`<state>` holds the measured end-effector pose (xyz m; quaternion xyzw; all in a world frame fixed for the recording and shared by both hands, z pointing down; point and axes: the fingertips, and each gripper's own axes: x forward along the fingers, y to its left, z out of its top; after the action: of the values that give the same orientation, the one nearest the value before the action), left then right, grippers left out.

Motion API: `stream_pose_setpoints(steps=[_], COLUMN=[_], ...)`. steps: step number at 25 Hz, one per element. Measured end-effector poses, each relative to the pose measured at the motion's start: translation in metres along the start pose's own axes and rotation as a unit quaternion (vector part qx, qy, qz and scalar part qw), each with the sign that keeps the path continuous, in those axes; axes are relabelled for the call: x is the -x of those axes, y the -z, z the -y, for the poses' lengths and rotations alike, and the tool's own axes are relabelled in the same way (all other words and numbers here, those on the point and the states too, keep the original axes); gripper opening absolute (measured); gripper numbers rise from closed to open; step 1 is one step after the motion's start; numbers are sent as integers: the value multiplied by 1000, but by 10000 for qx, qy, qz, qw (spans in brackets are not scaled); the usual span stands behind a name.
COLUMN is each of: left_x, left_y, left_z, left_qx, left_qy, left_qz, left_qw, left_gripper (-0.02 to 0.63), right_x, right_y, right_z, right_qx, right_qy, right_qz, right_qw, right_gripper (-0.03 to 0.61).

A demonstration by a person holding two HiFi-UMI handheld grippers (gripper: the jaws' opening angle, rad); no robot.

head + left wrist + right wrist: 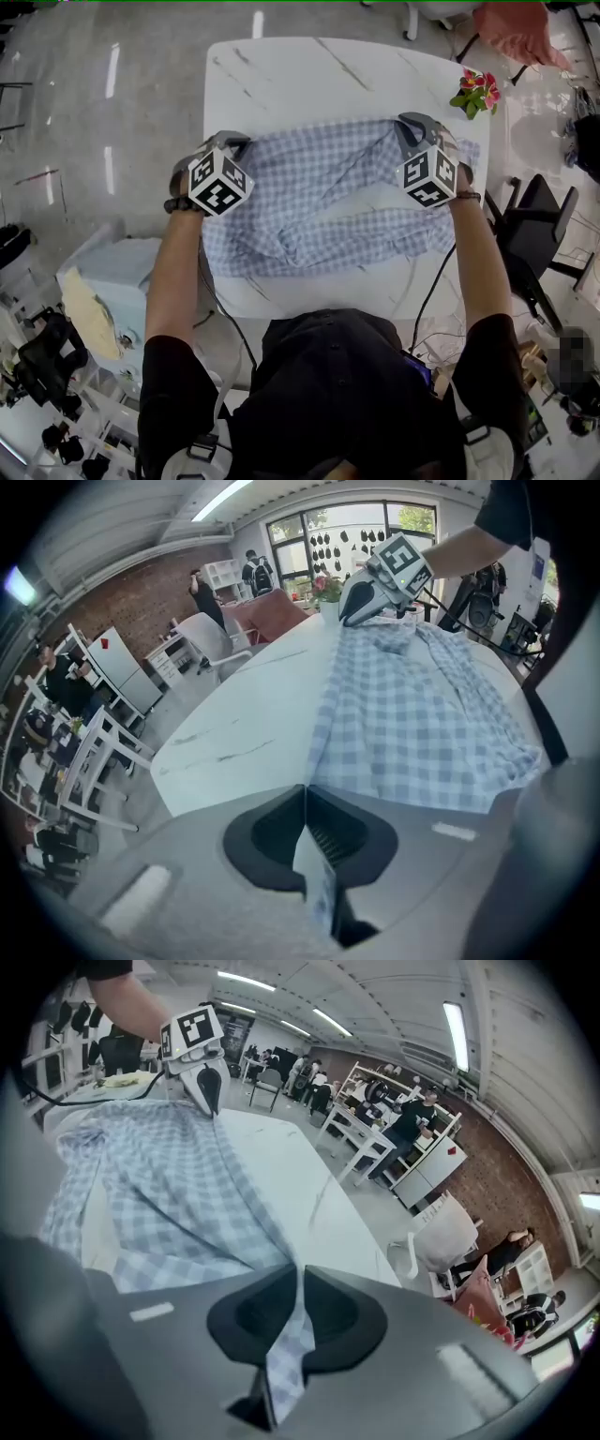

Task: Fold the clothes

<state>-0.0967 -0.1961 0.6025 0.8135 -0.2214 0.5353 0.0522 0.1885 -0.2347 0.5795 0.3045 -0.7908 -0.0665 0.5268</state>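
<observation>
— Holding the checked shirt (pixel 319 187) at both ends, are we?
— We are. Our left gripper (pixel 232 142) is pinched tight on a thin strip of the cloth, and our right gripper (pixel 411 124) is pinched on another. In each gripper view we see blue-and-white check running up between the closed jaws.
— And where does the shirt lie?
— On the white table (pixel 281 75), across the middle of it. Both our grips are at its far edge, one toward each side. The body of it rests on the tabletop between us and the grippers.
— How much would we call done?
— Little, as we judge it. The shirt is roughly spread, but the near edge is bunched and creased and a loose flap crosses the middle. We see no neat, squared-off fold anywhere.
— So what is left?
— Nearly all of it, we think: flatten the cloth, bring the sides or sleeves in, then double it over into a tidy packet. Whether we are stretching it flat or starting a first fold, we cannot tell.
— Anything in our way?
— Only the small flowers (pixel 476 92) at the table's far right corner, near the right gripper but apart from the cloth.
</observation>
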Motion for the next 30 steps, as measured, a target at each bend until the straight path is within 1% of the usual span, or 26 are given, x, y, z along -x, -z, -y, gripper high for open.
stream_pose_setpoints(steps=[4, 8, 13, 16, 18, 19, 22, 23, 24, 26, 30], left_x=[-10, -19, -18, -14, -13, -12, -7, -4, -1, 4, 9], left_y=[2, 0, -1, -2, -1, 0, -2, -5, -9, -22, -52], left_z=[-13, -14, -12, -13, -13, -11, -1, 2, 4, 6, 23], left_qx=[105, 152, 217, 360, 421, 466, 650, 669, 641, 480, 148], left_qy=[-223, -226, -256, -379, -481, -472, -256, -230, -251, -357, -482], left_qz=[12, -54, -73, -47, -93, -131, -99, -41, 14, 101, 204], left_qw=[9997, 9996, 9994, 9986, 9979, 9977, 9975, 9975, 9976, 9982, 9985], left_gripper=[12, 12, 15, 15, 19, 49, 131, 133, 133, 133, 133], right_x=[-15, -24, -25, -21, -18, -16, -7, -4, -1, 5, 31], right_y=[8, 19, 22, 19, 15, 12, 4, 2, 2, 5, 16], right_z=[2, -2, -8, -2, -1, -3, -20, -25, -29, -30, -31], right_qx=[34, 59, 9, -139, -384, -566, -1052, -1096, -1082, -970, -825], right_qy=[63, 60, -3, 118, 92, -44, -791, -946, -1003, -930, -761], right_qz=[-163, -325, -364, -313, -253, -228, -145, -102, -63, -1, 152], right_qw=[9998, 9994, 9993, 9993, 9989, 9981, 9912, 9894, 9890, 9909, 9936], right_gripper=[28, 28, 29, 55, 59, 72, 225, 240, 257, 273, 273])
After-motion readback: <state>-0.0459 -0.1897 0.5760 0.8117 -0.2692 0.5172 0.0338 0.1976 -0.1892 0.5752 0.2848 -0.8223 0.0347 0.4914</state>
